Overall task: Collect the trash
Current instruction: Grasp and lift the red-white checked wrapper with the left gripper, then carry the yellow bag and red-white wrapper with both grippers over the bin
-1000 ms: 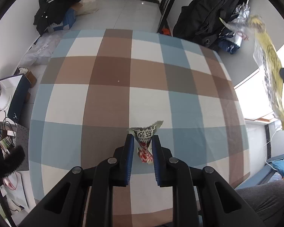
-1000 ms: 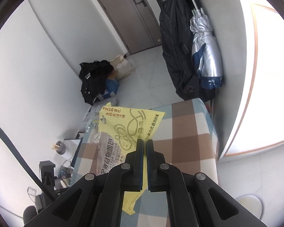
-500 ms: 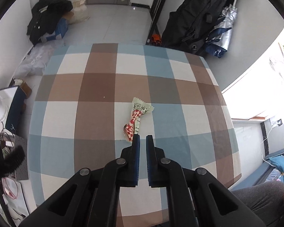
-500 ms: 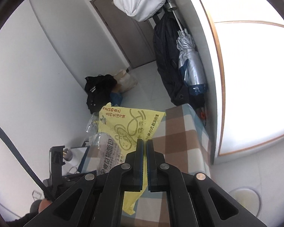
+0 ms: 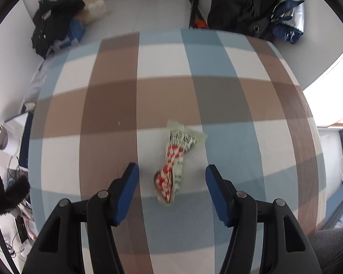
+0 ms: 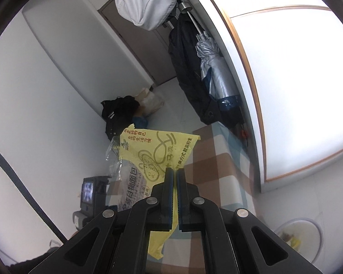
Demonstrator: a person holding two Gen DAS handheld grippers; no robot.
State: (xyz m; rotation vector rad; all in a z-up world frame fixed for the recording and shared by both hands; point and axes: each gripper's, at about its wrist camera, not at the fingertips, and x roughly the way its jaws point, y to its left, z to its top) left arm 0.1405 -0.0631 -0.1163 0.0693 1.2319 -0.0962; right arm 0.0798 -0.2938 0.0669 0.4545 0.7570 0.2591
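A crumpled red-and-white snack wrapper (image 5: 175,162) lies on the checked tablecloth (image 5: 116,105), near the table's front. My left gripper (image 5: 172,171) is open, its blue pads on either side of the wrapper's near end, a little above it. My right gripper (image 6: 174,173) is shut on a yellow bread bag (image 6: 153,155) with a clear plastic part, held up in the air beside the table (image 6: 217,166).
Black clothes and bags (image 5: 54,27) lie on the floor beyond the table. A dark coat and a silver umbrella (image 6: 212,73) hang by the wall. A white bin (image 6: 297,235) with trash in it stands on the floor at lower right. Clutter sits left of the table (image 5: 9,137).
My left gripper let go of the wrapper, which dropped onto the table, shut briefly while empty, and now stands wide open over it. My right gripper lifted and tilted the yellow bag higher.
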